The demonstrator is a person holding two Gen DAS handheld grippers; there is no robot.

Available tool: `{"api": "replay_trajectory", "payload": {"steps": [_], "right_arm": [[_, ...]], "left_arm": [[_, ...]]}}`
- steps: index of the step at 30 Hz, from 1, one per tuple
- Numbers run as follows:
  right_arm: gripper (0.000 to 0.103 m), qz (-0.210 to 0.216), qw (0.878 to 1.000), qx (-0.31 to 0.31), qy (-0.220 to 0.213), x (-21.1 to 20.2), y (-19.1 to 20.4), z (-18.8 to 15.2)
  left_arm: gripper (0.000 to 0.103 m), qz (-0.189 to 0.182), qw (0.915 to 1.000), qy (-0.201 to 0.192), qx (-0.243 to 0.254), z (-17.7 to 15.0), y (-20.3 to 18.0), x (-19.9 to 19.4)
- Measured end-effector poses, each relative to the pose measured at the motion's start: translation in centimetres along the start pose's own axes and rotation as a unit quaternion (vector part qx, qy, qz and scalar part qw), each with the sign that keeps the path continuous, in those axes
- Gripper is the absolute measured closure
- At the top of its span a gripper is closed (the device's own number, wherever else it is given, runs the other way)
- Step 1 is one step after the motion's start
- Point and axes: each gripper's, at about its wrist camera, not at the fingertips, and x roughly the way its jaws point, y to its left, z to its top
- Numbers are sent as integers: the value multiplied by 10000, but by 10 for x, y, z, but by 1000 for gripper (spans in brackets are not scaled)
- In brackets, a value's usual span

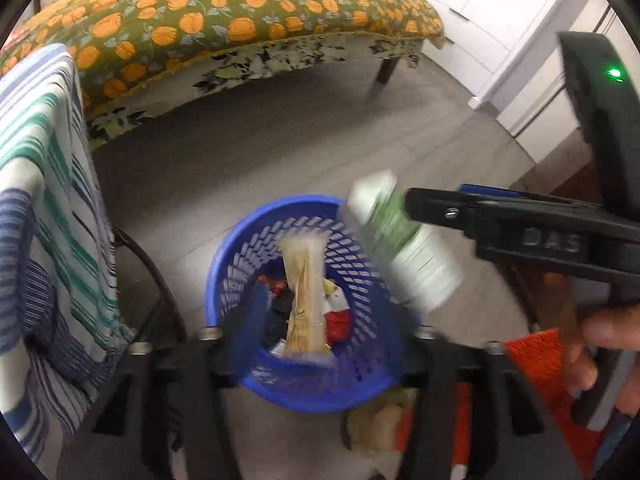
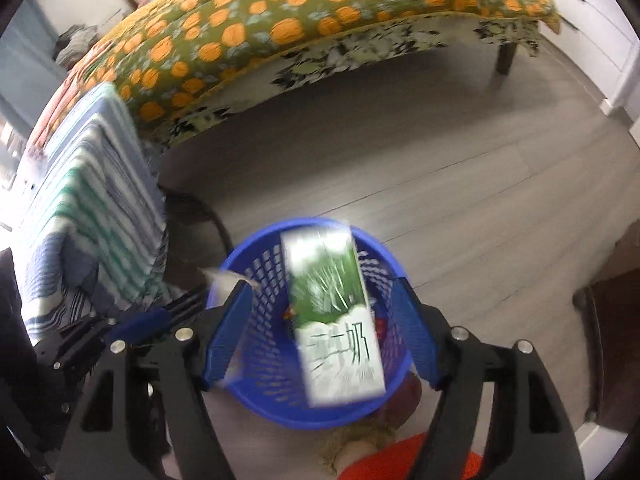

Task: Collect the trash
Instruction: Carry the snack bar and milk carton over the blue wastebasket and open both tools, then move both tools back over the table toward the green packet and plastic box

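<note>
Left wrist: my left claw (image 1: pixel 320 320) spread, a crinkly beige wrapper (image 1: pixel 306 300) loose between its fingers, over the blue perforated plastic basket (image 1: pixel 248 240).

Right wrist: my right claw (image 2: pixel 320 316) spread; a glossy green-white milk carton (image 2: pixel 334 312) blurred between its fingers, above the basket.

Each tool is black with blue finger pads (image 2: pixel 412 328) and silver screws — the right tool (image 1: pixel 404 204) bears raised "DAS" lettering and a green light; bare fingers (image 1: pixel 600 336) grip its handle.
</note>
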Motion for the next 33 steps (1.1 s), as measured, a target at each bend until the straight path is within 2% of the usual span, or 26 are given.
{"api": "replay_trajectory", "payload": {"steps": [2, 5, 11, 16, 18, 22, 25, 30, 33], "right_arm": [[27, -87, 9998, 25, -175, -9, -2, 1], [23, -159, 9989, 12, -439, -18, -3, 3], [19, -198, 9945, -232, -1006, -37, 14, 6], [19, -272, 9842, -814, -1546, -52, 47, 2], [19, -295, 9774, -1226, -1699, -54, 65, -4], [19, -142, 9671, -1857, -1731, -53, 104, -18], [19, 110, 9626, -2115, -1690, -54, 140, -29], [19, 799, 9449, -2747, -1590, -59, 232, -48], [19, 995, 9344, -3083, -1484, -57, 278, -51]], "left_arm": [[27, -33, 9999, -156, -48, -3, 2, -12], [19, 1, 9989, -476, -13, -7, 0, -41], [10, 112, 9924, -1221, 117, -25, 8, -115], [8, 633, 9880, -1404, -103, -49, 52, -158], [8, 937, 9848, -1435, -294, -62, 79, -169], [8, 1448, 9755, -1449, -799, -87, 139, -189], [8, 1784, 9651, -1447, -1256, -107, 187, -204], [8, 2031, 9537, -1373, -1741, -128, 237, -223], [8, 2165, 9506, -1303, -1803, -131, 255, -229]]}}
